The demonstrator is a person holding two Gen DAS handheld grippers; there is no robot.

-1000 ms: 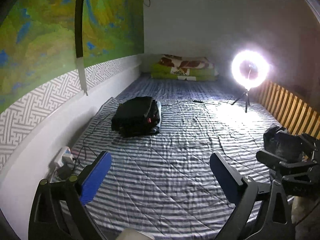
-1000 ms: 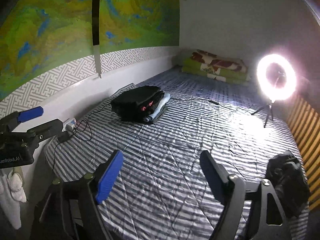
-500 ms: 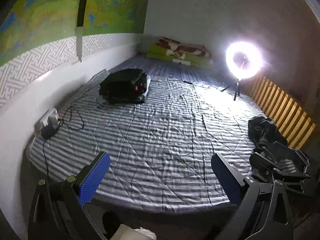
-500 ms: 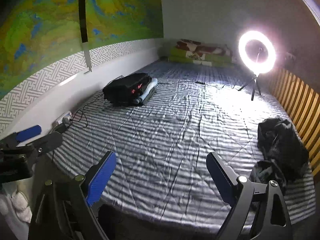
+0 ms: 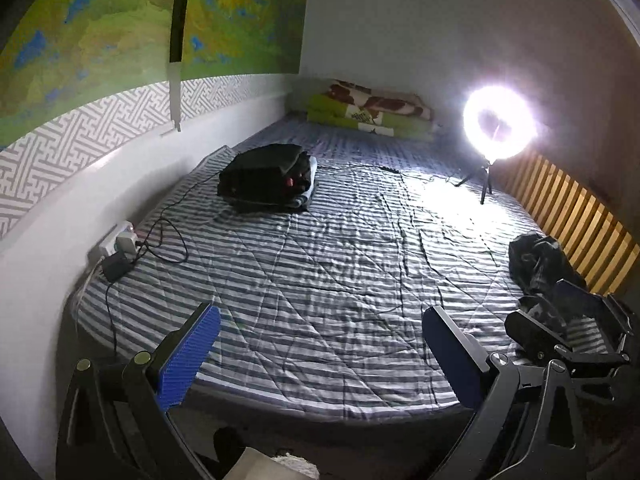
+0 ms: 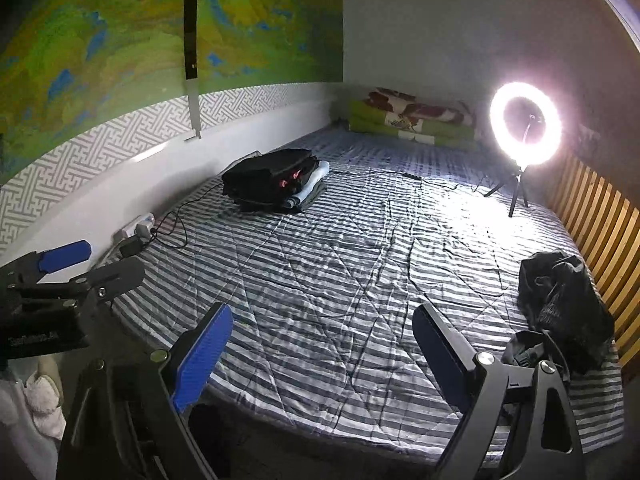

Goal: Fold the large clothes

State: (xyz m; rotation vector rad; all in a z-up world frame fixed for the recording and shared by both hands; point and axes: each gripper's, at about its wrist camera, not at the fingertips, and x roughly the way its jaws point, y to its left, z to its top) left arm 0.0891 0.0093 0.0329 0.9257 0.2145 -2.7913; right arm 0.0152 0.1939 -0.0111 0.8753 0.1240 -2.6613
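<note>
A crumpled black garment (image 6: 562,304) lies at the right edge of the striped bed (image 6: 340,272), beside the wooden slats; it also shows as a dark heap (image 5: 540,260) in the left wrist view. A stack of folded dark clothes (image 5: 266,178) (image 6: 276,180) rests near the left wall. My left gripper (image 5: 320,350) hovers open at the bed's near edge, holding nothing. My right gripper (image 6: 322,346) is open too, empty, left of the black garment. Each gripper appears in the other's view: the right one (image 5: 568,328) and the left one (image 6: 76,268).
A lit ring light on a tripod (image 6: 524,132) stands at the far right of the bed. A power strip with cables (image 5: 120,244) lies by the left wall. Folded green and floral bedding (image 5: 372,114) sits at the far end. Wooden slats (image 6: 600,216) line the right side.
Both grippers have pulled back from over the bed to its near edge, still open. The black garment has come into fuller view on the right.
</note>
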